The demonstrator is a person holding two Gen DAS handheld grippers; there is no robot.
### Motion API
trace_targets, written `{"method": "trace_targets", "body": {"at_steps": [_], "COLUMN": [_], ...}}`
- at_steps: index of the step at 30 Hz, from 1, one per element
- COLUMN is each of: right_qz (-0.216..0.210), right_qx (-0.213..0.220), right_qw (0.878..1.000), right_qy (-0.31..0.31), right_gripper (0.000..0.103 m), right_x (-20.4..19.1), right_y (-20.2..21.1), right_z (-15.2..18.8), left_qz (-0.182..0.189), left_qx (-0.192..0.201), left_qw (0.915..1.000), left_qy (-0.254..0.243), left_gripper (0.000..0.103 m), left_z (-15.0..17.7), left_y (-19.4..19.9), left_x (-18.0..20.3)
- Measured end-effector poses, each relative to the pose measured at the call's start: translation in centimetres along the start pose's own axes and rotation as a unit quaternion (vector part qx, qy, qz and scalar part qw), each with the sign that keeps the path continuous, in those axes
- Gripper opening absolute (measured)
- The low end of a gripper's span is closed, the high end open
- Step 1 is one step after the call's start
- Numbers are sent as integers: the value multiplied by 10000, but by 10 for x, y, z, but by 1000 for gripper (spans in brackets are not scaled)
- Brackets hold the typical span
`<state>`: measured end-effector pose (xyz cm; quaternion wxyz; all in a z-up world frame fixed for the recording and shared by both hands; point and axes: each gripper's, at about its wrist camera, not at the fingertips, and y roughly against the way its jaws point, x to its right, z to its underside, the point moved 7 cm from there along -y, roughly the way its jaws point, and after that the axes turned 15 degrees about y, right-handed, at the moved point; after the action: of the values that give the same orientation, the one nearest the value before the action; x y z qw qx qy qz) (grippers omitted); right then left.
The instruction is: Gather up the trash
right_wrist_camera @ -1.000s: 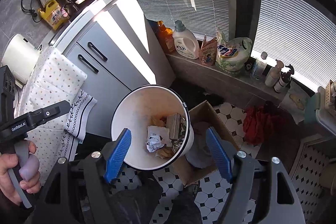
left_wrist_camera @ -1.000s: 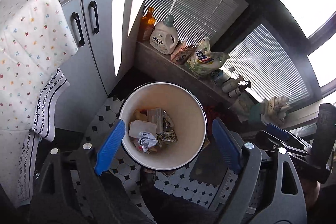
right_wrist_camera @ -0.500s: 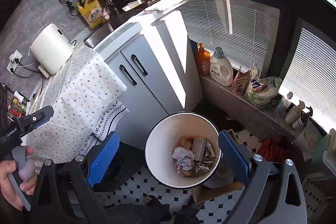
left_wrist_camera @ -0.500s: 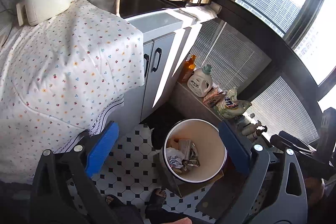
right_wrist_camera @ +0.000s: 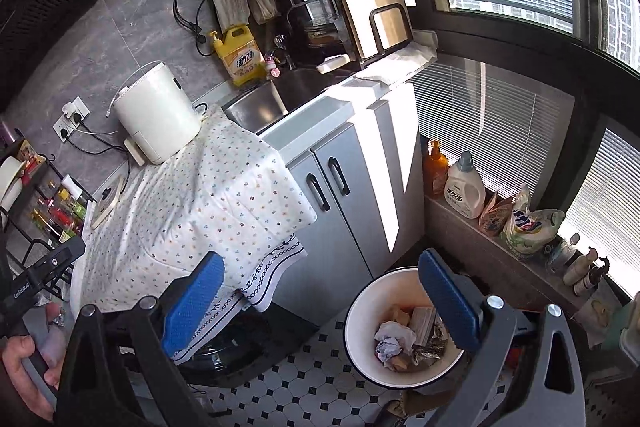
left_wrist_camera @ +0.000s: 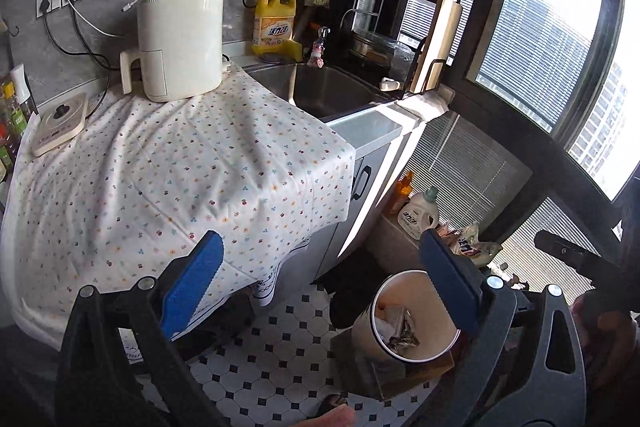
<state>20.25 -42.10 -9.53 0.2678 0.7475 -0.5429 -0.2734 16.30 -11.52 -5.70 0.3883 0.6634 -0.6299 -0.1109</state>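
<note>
Both tools empty. Left gripper (left_wrist_camera: 320, 283) jaws spread wide, nothing between the blue pads; right gripper (right_wrist_camera: 320, 301) the same, wide apart and bare.

Trash sits in the white waste bin (right_wrist_camera: 362, 307) on the checkered floor tile (left_wrist_camera: 276, 347), low right in both views, just in front of the grey cabinet doors (right_wrist_camera: 328, 183). Inside: crumpled paper (right_wrist_camera: 394, 341), foil-like wrappers, cardboard scraps, piled at the bottom, bin well short of full.

Flowered cloth (left_wrist_camera: 160, 179) covers the counter at left. It carries a white appliance (left_wrist_camera: 180, 43) and a flat white device (left_wrist_camera: 60, 123) at the far left. No loose litter visible on it.

Judgement: the collected pieces are deposited; task looks near done or between rounds. Remaining: scan the counter and floor for strays. Areas behind the grippers are hidden.
</note>
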Motion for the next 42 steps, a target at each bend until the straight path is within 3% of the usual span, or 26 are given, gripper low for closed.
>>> {"method": "trace_targets", "body": {"at_steps": [3, 10, 20, 31, 42], "right_qz": [-120, -169, -117, -14, -154], "right_qx": [47, 310, 638, 841, 916], "right_qw": [9998, 9989, 9948, 9917, 9895], "right_qy": [-121, 312, 787, 975, 1107], "right_gripper": [95, 95, 95, 95, 95], "right_x": [-22, -84, -146, -168, -192], "right_y": [18, 63, 120, 161, 173], "right_z": [-9, -22, -11, 20, 32], "left_qz": [-103, -174, -206, -234, -254], "left_qx": [120, 477, 855, 1011, 1163], "left_qw": [9998, 9986, 9957, 9939, 9921], "left_qy": [90, 158, 294, 381, 395], "left_gripper": [97, 97, 97, 97, 97], "left_z": [-6, -10, 8, 36, 44], "left_y": [27, 91, 169, 212, 235], "left_x": [-19, -56, -85, -103, -110]}}
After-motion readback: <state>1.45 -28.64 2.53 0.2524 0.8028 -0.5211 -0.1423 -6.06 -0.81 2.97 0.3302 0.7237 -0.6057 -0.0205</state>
